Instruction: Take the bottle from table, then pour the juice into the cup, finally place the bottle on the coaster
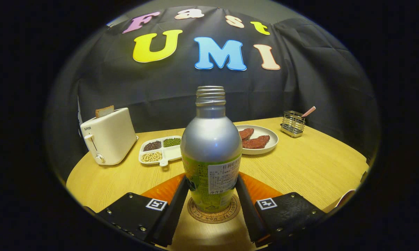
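Wood table [310, 167] w/ toaster [108, 141], divided snack tray [160, 150], plate [265, 137], wire caddy [293, 123], coaster [214, 214].

bottle [211, 153]: silver, uncapped, upright | on coaster [213, 212] | between fingers [176, 205]

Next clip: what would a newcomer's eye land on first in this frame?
The silver bottle, uncapped and upright, stands on the round coaster between the gripper fingers, which sit against its sides. Beyond it on the wooden table are a white toaster with a slice of bread in its slot, a divided tray of beans and a plate of reddish slices.
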